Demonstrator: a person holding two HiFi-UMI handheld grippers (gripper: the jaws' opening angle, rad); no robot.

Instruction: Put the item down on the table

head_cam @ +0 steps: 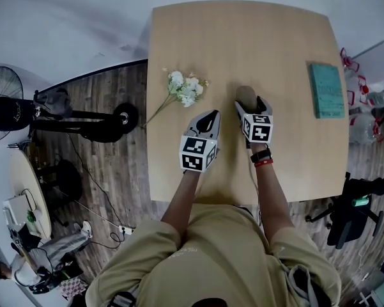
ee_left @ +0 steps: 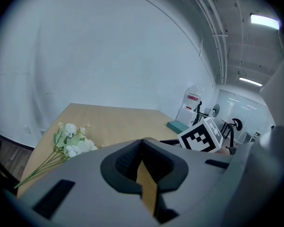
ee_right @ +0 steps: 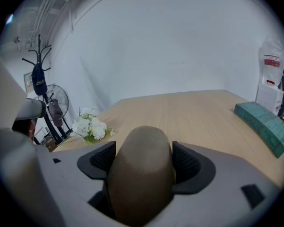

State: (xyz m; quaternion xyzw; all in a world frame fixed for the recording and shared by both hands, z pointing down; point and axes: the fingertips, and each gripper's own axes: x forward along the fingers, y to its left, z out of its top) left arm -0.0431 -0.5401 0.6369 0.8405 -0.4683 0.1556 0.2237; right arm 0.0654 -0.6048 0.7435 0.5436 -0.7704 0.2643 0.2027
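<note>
Item (head_cam: 245, 96) is a brown, matte lump: rounded, egg-like, with a slightly rough skin and no print on it. You're holding it in the right claw (head_cam: 251, 105). The dark ribbed pads are pressing on both its flanks and its domed end is poking out past the tips. It's sitting over the middle of the counter (head_cam: 243, 37). I can't tell from any view whether it's touching the top or hanging just above it.

The counter is a pale wood-grain slab, smooth, with rounded corners and a slightly bowed far edge.

Left of the item, a bunch of white flowers (head_cam: 186, 89) is lying flat. The blossoms are near your left claw (head_cam: 209, 119), and the thin green stems are running out toward the counter's left edge. A teal book (head_cam: 326, 90) with a textured cover is lying well apart on the right side, close to that edge. Nothing is lying between the item and the bare wood in front of it.

Off the counter, a black fan (head_cam: 3, 85) is standing on the plank floor (head_cam: 115, 171) to the left. A black chair (head_cam: 351, 213) is sitting at the right.

Your left claw is clenched and empty. In the left gripper view the pads are meeting, leaving only a thin slit with counter wood showing through. It's hovering just beside the right claw, on the flower side.
</note>
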